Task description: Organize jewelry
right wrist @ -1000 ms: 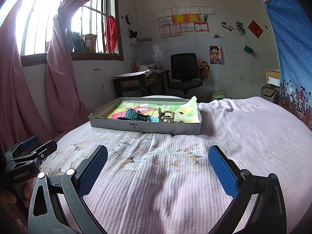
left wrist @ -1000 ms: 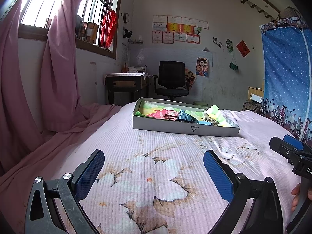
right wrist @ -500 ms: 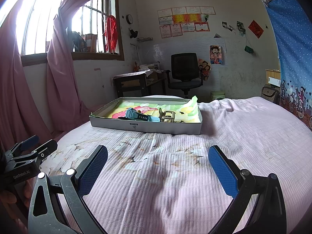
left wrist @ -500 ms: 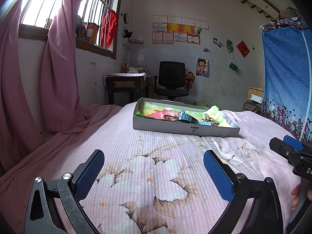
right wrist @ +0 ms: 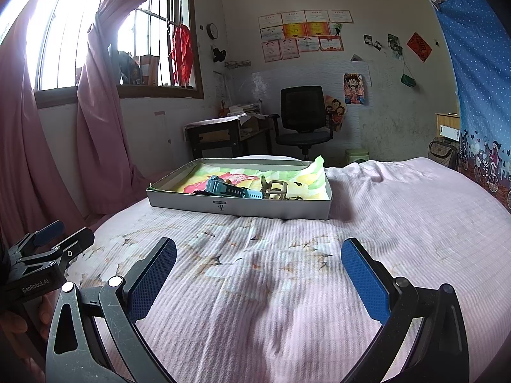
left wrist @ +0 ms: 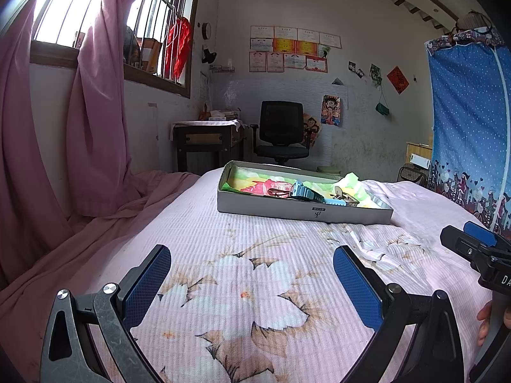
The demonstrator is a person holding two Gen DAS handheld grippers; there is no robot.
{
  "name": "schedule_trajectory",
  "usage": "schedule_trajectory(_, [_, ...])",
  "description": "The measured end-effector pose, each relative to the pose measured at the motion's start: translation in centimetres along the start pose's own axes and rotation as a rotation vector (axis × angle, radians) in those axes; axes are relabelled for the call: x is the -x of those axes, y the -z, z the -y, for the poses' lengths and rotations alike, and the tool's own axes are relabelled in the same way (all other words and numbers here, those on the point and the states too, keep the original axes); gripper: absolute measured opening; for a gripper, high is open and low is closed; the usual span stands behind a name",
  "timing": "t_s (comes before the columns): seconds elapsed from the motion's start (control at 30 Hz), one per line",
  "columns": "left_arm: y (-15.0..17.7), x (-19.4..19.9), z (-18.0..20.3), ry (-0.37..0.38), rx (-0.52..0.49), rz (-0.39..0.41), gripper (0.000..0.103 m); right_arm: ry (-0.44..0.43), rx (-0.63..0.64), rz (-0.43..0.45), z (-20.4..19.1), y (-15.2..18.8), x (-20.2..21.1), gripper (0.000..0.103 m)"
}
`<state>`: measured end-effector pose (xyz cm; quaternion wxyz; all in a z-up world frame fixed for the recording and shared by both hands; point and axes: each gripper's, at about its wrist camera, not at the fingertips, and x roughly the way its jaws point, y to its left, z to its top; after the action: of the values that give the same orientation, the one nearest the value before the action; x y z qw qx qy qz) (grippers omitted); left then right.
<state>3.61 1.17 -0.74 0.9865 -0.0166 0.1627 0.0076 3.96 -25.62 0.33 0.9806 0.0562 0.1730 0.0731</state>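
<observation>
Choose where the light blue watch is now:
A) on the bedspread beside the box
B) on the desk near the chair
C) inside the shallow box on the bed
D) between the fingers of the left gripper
C: the watch lies inside the box, and both grippers are open, away from it.

"GenRobot.AI" stands in white letters on the black body of the left gripper (right wrist: 48, 249), seen left of the right gripper's fingers. The shallow grey cardboard box (right wrist: 223, 206) ahead bears a small dark label with a printed logo, too small to read. Wall certificates are illegible.
</observation>
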Motion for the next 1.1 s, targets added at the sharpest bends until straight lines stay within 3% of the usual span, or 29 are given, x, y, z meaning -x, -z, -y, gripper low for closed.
schedule_trajectory(1.1, [-0.43,0.23,0.40,0.002,-0.015,-0.001,0.102,-0.001,0.002,-0.006,-0.42,0.39,0.07,0.102])
